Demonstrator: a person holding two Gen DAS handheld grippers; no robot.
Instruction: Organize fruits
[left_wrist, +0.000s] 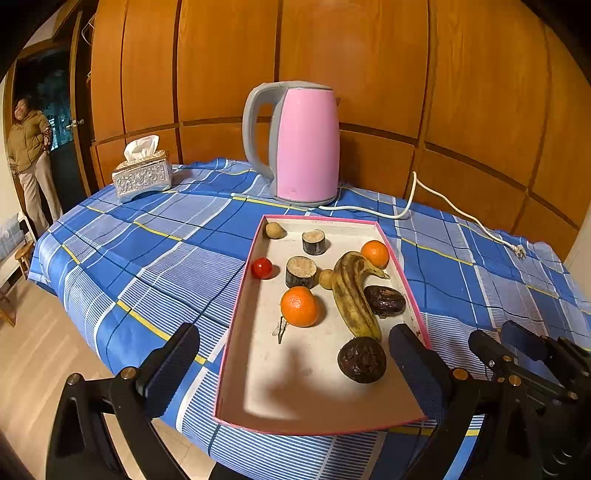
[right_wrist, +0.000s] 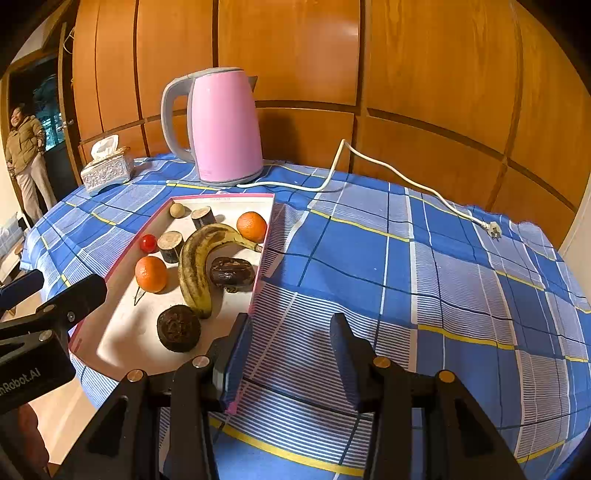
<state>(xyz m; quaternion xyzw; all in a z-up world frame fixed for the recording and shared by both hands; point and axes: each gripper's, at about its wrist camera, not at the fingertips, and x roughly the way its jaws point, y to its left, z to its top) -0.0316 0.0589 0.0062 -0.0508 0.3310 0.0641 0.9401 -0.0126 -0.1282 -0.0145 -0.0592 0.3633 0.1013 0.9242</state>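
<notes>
A pink-rimmed tray (left_wrist: 321, 430) (right_wrist: 264, 240) lies on the blue checked tablecloth. It holds a spotted banana (left_wrist: 351, 291) (right_wrist: 195, 266), two oranges (left_wrist: 299, 306) (left_wrist: 375, 253), a red tomato (left_wrist: 261, 268), two dark round fruits (left_wrist: 362, 360) (left_wrist: 385, 301), two cut cane stubs (left_wrist: 301, 271) and two small brown fruits (left_wrist: 275, 230). My left gripper (left_wrist: 295, 365) is open and empty, hovering over the tray's near end. My right gripper (right_wrist: 291, 354) is open and empty, with its left finger by the tray's right wall.
A pink kettle (left_wrist: 303, 144) (right_wrist: 221, 125) stands behind the tray, its white cord (right_wrist: 406, 181) trailing right across the cloth. A tissue box (left_wrist: 142, 175) sits at the back left. A person (left_wrist: 29, 162) stands in the doorway. Wooden panels back the table.
</notes>
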